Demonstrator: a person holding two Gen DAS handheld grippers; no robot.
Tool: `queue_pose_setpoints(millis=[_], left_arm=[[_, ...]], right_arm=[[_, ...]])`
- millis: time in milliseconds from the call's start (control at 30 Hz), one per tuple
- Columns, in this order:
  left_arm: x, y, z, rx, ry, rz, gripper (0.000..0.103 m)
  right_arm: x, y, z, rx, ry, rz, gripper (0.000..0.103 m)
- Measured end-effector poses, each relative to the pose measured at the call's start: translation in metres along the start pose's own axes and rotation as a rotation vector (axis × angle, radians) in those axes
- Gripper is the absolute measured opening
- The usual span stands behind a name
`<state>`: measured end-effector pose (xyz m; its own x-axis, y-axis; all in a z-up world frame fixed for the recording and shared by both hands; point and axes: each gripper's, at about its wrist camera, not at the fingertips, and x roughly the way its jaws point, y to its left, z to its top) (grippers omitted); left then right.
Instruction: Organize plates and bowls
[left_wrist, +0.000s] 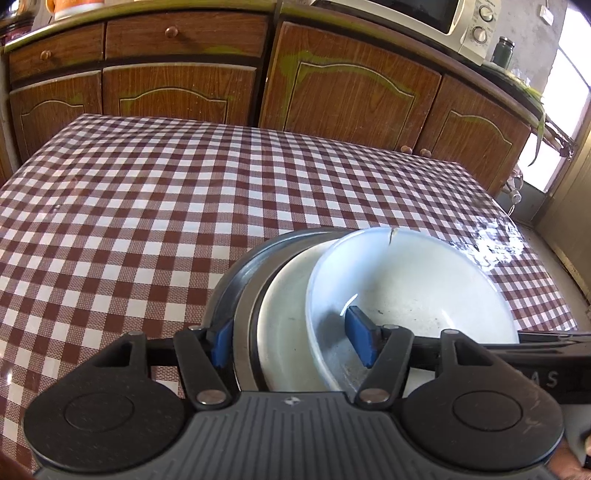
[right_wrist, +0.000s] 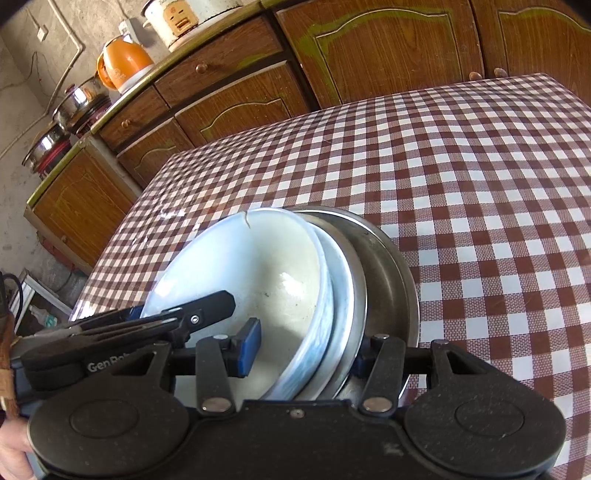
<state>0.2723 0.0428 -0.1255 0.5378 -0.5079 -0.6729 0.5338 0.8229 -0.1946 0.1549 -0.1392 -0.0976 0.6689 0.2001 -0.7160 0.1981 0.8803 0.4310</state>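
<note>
Nesting white bowl (left_wrist: 413, 291) – steel plates (left_wrist: 240, 295); both jaws clamped

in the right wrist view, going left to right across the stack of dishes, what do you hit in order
white bowl → pale plate → steel pan → checkered tablecloth. The right gripper straddles the rims of all three dishes.

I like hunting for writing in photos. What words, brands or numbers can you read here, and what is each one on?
"GenRo", cut off: white letters on the black left gripper, seen from the right camera.
"AS", the end of a cut-off word: on the black right gripper, seen from the left camera.
Microwave dial markings: too small to read.
Orange kettle mark: too blurred to read.
Rice cooker panel: unreadable.
</note>
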Motion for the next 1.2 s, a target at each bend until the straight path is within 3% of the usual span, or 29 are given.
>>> queue_pose_setpoints(millis=[267, 333, 367, 633, 967, 1200], left_arm=[[-0.002, 0.000, -0.002, 0.010, -0.016, 0.014, 0.067], [-0.001, -0.001, -0.003, 0.014, -0.014, 0.011, 0.068], [-0.001, -0.003, -0.003, 0.012, -0.013, 0.010, 0.067], [-0.002, -0.010, 0.000, 0.035, -0.018, 0.037, 0.062], [-0.048, -0.021, 0.007, 0.091, -0.064, 0.129, 0.082], [-0.086, -0.032, -0.005, 0.071, -0.064, 0.172, 0.093]], right_arm=[[0.001, 0.020, 0.008, -0.068, 0.045, -0.037, 0.059], [-0.003, 0.025, 0.012, -0.094, 0.034, -0.058, 0.072], [-0.006, 0.025, 0.016, -0.096, 0.026, -0.078, 0.074], [-0.029, 0.029, 0.021, -0.179, -0.040, -0.100, 0.073], [-0.060, 0.044, 0.004, -0.230, -0.130, -0.161, 0.076], [-0.093, 0.052, -0.016, -0.223, -0.169, -0.155, 0.079]])
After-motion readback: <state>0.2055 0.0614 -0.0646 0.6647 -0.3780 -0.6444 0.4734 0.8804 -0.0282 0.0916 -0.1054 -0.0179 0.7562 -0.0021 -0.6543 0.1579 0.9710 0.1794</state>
